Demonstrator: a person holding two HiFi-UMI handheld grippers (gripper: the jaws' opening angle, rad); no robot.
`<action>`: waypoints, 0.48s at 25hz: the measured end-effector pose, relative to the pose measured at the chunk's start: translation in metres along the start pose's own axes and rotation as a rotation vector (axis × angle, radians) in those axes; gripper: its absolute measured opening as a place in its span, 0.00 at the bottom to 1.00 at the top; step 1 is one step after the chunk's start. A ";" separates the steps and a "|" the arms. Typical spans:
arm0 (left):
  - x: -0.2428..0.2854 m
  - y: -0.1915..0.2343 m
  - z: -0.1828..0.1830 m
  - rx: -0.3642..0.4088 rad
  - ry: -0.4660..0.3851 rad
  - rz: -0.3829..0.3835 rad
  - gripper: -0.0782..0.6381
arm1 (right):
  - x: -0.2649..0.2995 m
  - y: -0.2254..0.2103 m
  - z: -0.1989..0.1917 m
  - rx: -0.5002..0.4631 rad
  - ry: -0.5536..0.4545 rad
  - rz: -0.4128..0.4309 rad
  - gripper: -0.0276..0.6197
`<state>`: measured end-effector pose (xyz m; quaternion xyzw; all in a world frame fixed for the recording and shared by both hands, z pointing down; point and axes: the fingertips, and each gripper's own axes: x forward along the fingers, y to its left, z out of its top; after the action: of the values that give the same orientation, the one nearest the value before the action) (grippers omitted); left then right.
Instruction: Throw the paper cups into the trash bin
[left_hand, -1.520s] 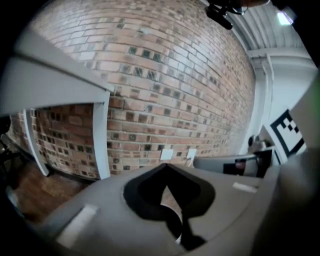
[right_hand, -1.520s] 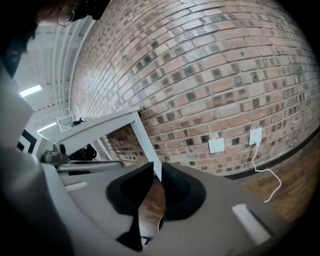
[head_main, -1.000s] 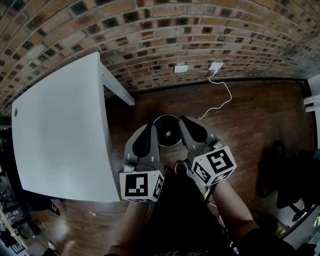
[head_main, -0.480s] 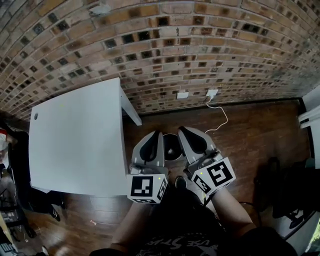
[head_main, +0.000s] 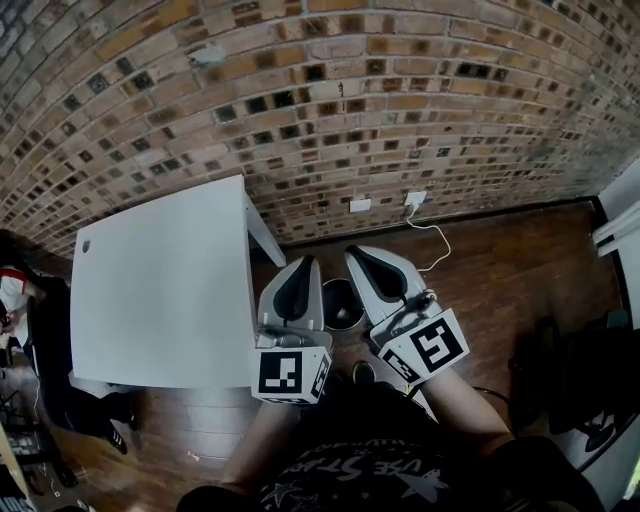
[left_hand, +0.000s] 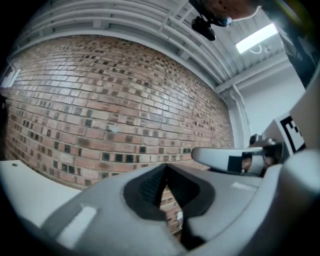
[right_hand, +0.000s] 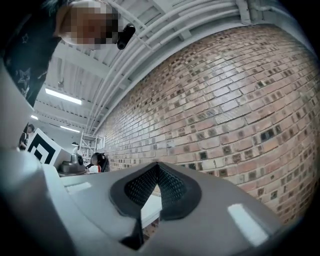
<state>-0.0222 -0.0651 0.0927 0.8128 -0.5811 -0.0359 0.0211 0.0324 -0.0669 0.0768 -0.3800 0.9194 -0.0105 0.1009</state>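
Above the trash bin (head_main: 343, 306) on the floor (head_main: 500, 270), the left claw (left_hand: 165, 169) and right claw (right_hand: 157, 167) are higher than a second ago, aimed level at the brick wall (head_main: 350, 120), each closed tight on nothing. No paper cups show on the bench (head_main: 160, 290) or floor, so the throwing looks finished

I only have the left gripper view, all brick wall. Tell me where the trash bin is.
Observer: Head view shows the trash bin on the floor, seen between the left tool and the right tool.
Operator: Report the right tool's jaws.
Observer: Its own view shows them shut, with nothing between.
Operator: Check the table for cups.
Observer: Head view shows the white table left of the bin; no cup shows on its top.
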 end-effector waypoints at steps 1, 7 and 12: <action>0.001 -0.001 0.004 0.003 -0.007 -0.002 0.12 | 0.000 0.000 0.003 -0.004 -0.006 -0.001 0.05; 0.001 -0.009 0.018 0.020 -0.028 -0.019 0.12 | -0.002 -0.001 0.015 -0.021 -0.012 0.000 0.05; -0.002 -0.012 0.024 0.022 -0.032 -0.018 0.12 | -0.005 0.001 0.020 -0.029 -0.011 0.009 0.05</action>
<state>-0.0138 -0.0588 0.0684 0.8175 -0.5743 -0.0426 0.0024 0.0394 -0.0616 0.0585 -0.3774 0.9206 0.0050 0.1004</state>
